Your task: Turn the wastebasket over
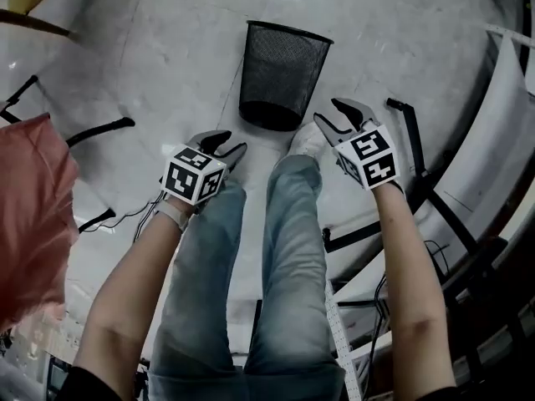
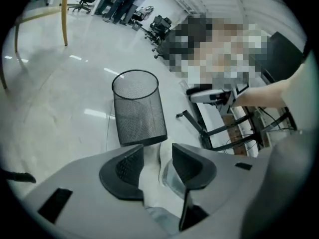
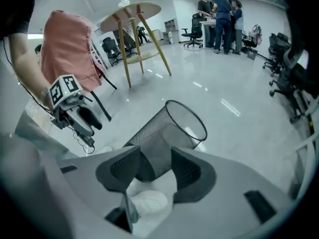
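The mesh wastebasket stands upright on the floor, mouth up, axis vertical. It lies at 1 o'clock from the left gripper and 11 o'clock from the nearer right gripper. Both jaw pairs are spread and empty.

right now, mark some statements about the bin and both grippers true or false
1. The wastebasket stands upright with its mouth up. True.
2. The left gripper is clamped on the rim. False: its jaws are apart and hold nothing.
3. The right gripper is open and empty. True.
4. The wastebasket sits on a table. False: it stands on the floor.
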Demonstrator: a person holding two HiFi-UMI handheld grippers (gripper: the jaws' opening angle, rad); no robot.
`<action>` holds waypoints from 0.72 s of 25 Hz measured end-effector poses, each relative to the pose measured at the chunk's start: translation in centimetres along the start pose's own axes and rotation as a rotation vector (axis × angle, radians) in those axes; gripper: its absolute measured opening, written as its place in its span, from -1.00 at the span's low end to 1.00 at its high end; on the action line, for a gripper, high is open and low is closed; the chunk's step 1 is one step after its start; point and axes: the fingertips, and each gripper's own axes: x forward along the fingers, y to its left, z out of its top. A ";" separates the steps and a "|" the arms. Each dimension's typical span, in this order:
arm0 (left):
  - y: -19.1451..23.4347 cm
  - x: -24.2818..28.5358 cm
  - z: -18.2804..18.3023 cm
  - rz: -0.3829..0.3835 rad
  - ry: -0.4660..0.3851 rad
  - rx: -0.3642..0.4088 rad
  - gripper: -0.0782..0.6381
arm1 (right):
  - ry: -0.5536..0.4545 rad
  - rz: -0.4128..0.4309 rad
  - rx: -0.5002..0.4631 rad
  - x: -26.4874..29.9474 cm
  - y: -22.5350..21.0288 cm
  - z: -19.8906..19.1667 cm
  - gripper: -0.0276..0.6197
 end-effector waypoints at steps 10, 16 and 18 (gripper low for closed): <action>-0.6 -8.1 4.3 0.076 -0.298 -0.231 -0.28 | 0.122 0.031 -0.198 0.8 -6.6 9.1 -0.04; 0.9 -11.3 4.0 0.138 -0.420 -0.375 -0.28 | 0.244 0.146 -0.380 5.4 -7.5 11.5 0.00; 1.0 -11.6 3.5 0.142 -0.444 -0.398 -0.28 | 0.275 0.175 -0.428 7.1 -7.5 12.4 0.00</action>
